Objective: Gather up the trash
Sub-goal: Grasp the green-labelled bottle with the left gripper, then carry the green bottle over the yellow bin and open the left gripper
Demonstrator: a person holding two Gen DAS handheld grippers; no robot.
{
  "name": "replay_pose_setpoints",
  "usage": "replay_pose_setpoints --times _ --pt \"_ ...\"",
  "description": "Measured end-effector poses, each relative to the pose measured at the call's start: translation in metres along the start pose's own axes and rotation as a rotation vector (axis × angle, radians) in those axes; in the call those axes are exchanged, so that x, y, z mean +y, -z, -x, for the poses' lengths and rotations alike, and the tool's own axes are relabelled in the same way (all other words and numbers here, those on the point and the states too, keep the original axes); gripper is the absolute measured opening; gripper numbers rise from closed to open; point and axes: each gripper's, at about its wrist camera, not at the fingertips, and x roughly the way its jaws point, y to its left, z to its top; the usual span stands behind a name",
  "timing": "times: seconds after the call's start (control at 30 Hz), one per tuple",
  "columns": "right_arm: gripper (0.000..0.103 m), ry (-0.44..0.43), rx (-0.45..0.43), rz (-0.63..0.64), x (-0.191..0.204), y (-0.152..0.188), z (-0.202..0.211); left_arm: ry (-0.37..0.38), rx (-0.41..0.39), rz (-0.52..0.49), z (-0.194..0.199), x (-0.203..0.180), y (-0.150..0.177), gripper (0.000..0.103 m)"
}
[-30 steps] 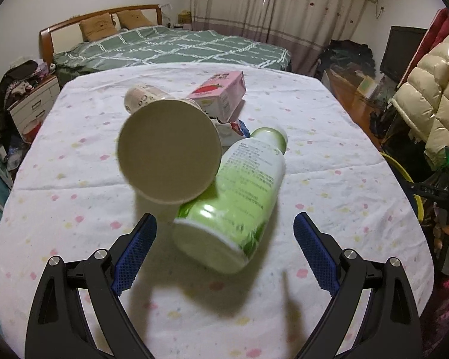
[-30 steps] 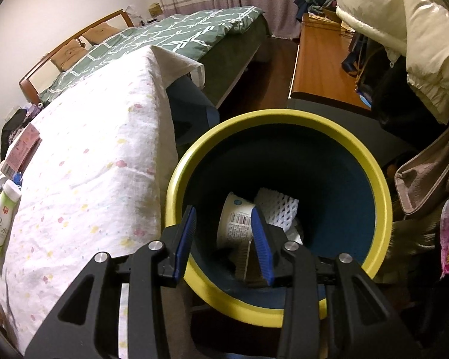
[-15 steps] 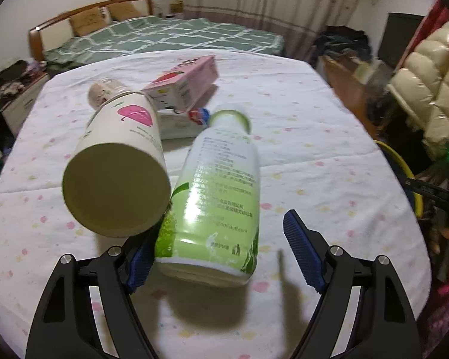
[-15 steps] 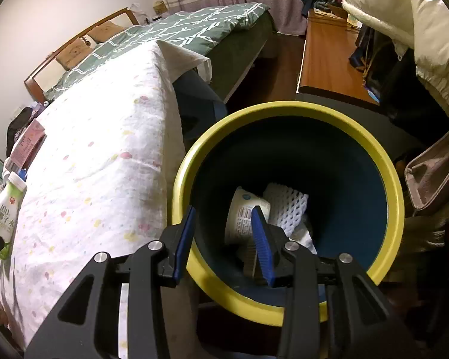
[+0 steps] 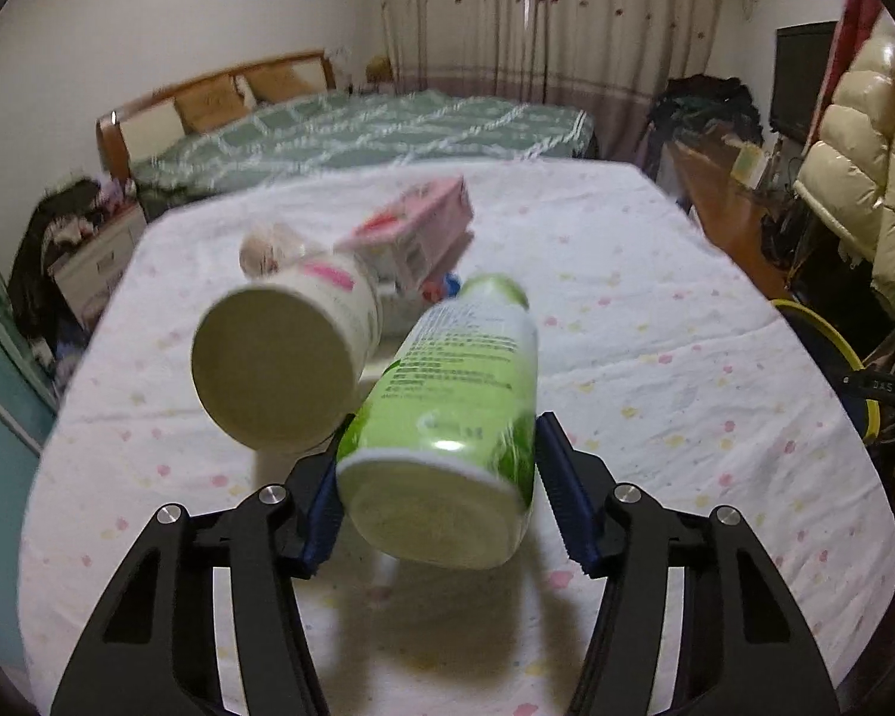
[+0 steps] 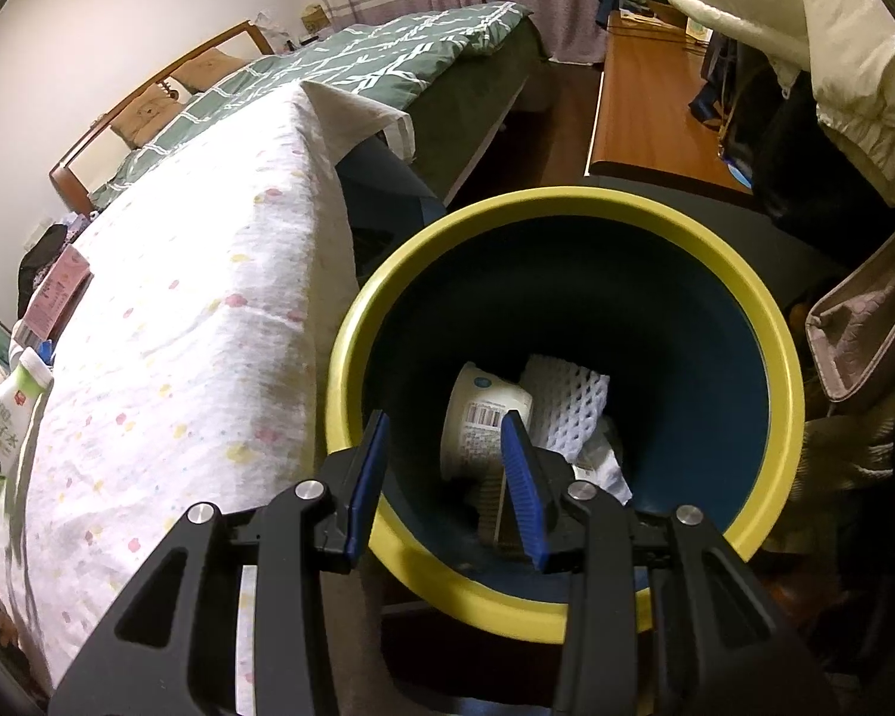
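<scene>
Here, the table (image 5: 656, 358) with the spotted cloth serves as landmark. Toward its left side lies a white cup (image 5: 280, 364) on its side, touching the green bottle (image 5: 459, 411) at table centre. Behind both, a pink box (image 5: 411, 227). Left gripper (image 5: 441, 495): jaws closing around the bottle's base, pads at or nearly at its sides. Step in hand looks like the pickup. Off the table's right edge stands the yellow-rimmed bin (image 6: 781, 358), already holding a tub and foam netting; right gripper (image 6: 444, 477) hangs over it, part open, empty. Next: firm grip, lift clear of the cup, carry to bin.
</scene>
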Motion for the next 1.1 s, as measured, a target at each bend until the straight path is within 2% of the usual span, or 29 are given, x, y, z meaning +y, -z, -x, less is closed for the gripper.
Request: replay_pose_setpoints --times 0.2,0.33,0.73,1.1 --pt "0.037 -0.008 -0.008 0.003 0.003 0.0 0.004 -0.019 -0.124 -0.057 0.036 -0.008 -0.017 0.057" --pt "0.037 -0.01 -0.01 0.004 0.003 0.001 0.006 -0.014 -0.163 -0.067 0.052 -0.007 -0.026 0.056" --pt "0.037 -0.023 -0.016 -0.004 0.001 0.004 0.012 -0.001 -0.17 -0.076 0.071 -0.01 -0.034 0.053" --pt "0.037 -0.034 -0.05 -0.014 -0.003 0.02 0.035 0.053 -0.161 -0.099 0.075 -0.03 -0.042 0.052"
